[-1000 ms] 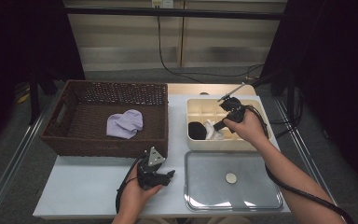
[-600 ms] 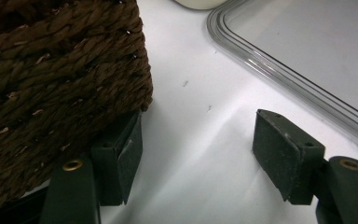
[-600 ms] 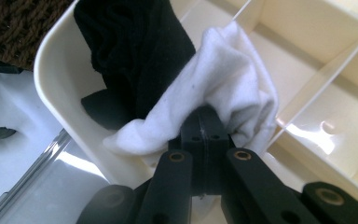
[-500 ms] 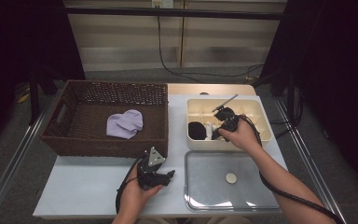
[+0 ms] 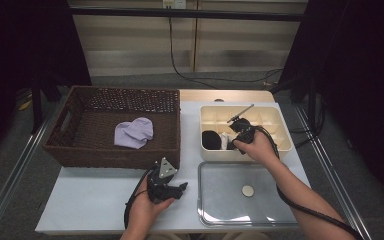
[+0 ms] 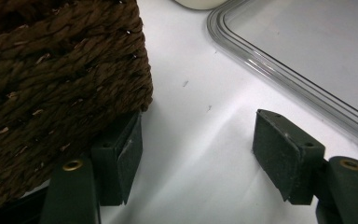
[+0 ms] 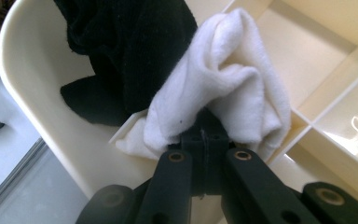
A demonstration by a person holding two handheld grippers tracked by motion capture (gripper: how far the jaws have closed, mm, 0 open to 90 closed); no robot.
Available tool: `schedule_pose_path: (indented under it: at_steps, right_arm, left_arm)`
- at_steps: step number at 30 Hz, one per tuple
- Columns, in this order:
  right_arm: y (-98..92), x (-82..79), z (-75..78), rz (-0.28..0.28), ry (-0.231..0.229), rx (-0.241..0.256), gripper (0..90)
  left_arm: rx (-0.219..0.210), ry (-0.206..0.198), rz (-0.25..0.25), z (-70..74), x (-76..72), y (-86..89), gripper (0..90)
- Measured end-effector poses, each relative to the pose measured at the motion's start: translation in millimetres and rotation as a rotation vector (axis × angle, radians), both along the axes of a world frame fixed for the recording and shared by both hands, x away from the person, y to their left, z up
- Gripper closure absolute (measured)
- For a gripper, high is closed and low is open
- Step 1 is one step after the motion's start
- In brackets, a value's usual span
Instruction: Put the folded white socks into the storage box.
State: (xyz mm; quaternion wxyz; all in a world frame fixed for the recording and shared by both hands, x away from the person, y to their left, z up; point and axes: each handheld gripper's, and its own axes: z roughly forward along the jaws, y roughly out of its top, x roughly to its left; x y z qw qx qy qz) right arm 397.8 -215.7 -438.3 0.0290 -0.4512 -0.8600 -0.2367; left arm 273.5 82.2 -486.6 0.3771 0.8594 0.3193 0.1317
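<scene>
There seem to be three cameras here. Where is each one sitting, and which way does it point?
High view: above the person's side, looking forward and down on the table; forearms and both hands show.
Left gripper view: rides the left gripper, looking along its spread jaws at the basket and clear lid.
Right gripper view: rides the right gripper, its jaws closed on a white sock in the cream organiser.
Shared: high and right gripper views both show the black sock.

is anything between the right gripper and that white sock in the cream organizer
No. The right gripper has its jaws shut directly on the white sock, nothing between them. The black sock lies against the white one, beside the grip, not in it.
</scene>
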Motion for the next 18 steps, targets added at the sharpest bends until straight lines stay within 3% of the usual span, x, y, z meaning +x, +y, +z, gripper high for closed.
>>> schedule_pose_path:
  at_steps: [7,18]
  right_arm:
    - [-1.3,-1.8,1.9,0.005,-0.012,0.009,89.5]
    - [-6.9,-2.8,17.4,0.007,-0.012,0.000,88.4]
  left_arm:
    - [-0.001,-0.001,-0.001,0.0,0.1,0.0,33.1]
    - [-0.003,0.000,-0.001,-0.2,0.2,0.1,33.1]
